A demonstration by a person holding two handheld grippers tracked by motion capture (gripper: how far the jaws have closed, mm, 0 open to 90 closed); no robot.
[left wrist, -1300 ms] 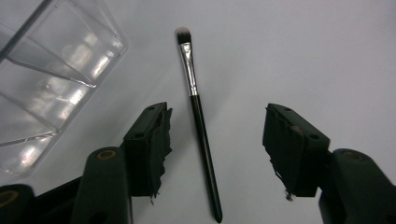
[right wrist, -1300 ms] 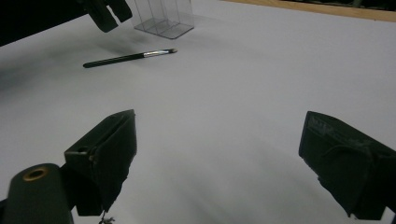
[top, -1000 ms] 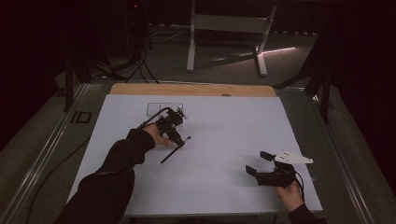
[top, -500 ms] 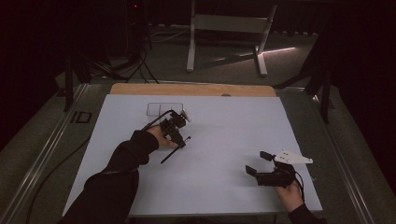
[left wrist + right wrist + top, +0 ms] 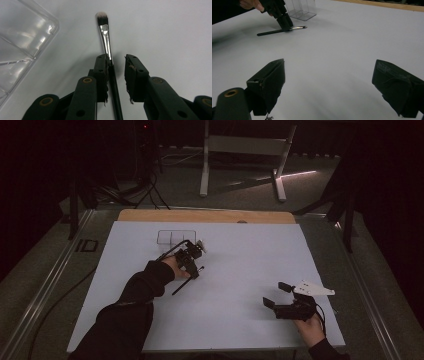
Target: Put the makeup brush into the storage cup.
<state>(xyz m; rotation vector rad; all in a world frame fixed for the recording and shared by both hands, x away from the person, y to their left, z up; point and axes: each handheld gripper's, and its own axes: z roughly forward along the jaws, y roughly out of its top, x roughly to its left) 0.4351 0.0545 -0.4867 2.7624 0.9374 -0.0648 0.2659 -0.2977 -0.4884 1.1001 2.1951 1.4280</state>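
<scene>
The left gripper (image 5: 117, 75) is sitting low at centre frame, its jaws having just been closing around a makeup brush (image 5: 106, 40) lying on the white table (image 5: 240, 265) — one pad touching, the other still apart. A clear organizer (image 5: 22, 37) is standing upper left. The right gripper (image 5: 329, 85) is resting lower right, jaws wide apart.

Dim, murky surroundings (tabletop brighter), gripper views sharp.
</scene>
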